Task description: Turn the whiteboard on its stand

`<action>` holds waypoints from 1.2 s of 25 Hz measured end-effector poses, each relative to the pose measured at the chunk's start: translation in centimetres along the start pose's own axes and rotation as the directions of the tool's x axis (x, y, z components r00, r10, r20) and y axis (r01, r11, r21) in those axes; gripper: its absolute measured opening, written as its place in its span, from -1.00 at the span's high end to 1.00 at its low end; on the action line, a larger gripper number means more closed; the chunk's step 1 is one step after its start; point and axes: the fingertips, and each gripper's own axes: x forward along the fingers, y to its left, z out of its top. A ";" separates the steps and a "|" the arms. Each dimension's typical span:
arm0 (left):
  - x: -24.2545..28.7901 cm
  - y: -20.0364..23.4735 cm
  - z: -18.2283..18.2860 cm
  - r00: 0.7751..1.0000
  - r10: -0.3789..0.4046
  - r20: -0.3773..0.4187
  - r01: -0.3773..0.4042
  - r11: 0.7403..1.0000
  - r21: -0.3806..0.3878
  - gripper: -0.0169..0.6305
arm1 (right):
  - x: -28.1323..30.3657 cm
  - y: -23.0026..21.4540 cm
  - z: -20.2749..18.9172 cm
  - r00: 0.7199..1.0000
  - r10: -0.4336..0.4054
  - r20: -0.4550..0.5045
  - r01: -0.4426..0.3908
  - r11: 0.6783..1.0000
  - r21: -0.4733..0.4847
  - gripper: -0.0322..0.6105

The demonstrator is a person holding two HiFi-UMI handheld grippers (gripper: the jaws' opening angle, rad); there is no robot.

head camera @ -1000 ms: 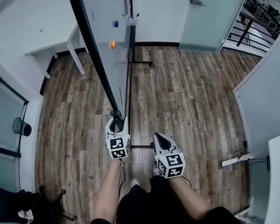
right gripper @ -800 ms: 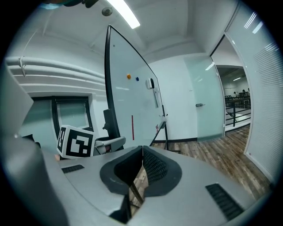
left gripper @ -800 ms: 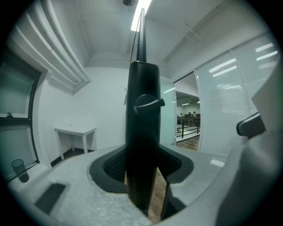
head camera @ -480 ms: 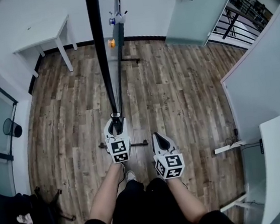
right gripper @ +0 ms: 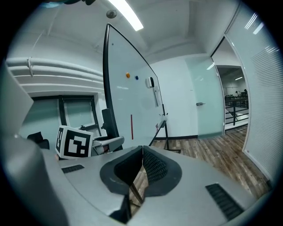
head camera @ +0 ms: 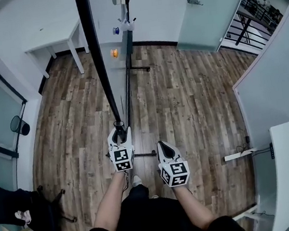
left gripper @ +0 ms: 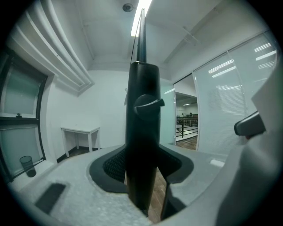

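The whiteboard (head camera: 107,33) stands edge-on on its stand (head camera: 128,83), with the left gripper (head camera: 119,128) clamped on its black frame (left gripper: 141,132) and the right gripper (head camera: 162,146) closed and empty alongside; large, stiff and probably top-heavy, it is best held by the frame edge.

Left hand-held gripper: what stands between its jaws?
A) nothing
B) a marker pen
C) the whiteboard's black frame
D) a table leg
C: in the left gripper view the whiteboard's black frame fills the gap of the left hand-held gripper, with both pads against it.
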 end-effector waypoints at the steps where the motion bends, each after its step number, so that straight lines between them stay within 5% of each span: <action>1: -0.8 -0.1 0.0 1.000 0.004 0.002 -0.004 1.000 -0.003 0.36 | -0.6 0.2 -0.3 1.000 0.008 -0.001 -0.008 1.000 0.000 0.86; 15: -12.5 -3.5 -2.0 0.998 0.038 0.050 -0.038 0.999 -0.002 0.36 | -9.4 2.8 -4.5 0.994 0.110 0.002 -0.110 0.994 0.010 0.86; 30: -20.8 -5.5 -3.6 1.000 0.030 0.001 -0.030 1.000 -0.008 0.36 | -16.1 7.7 -6.8 0.996 0.093 0.000 -0.092 0.995 0.022 0.86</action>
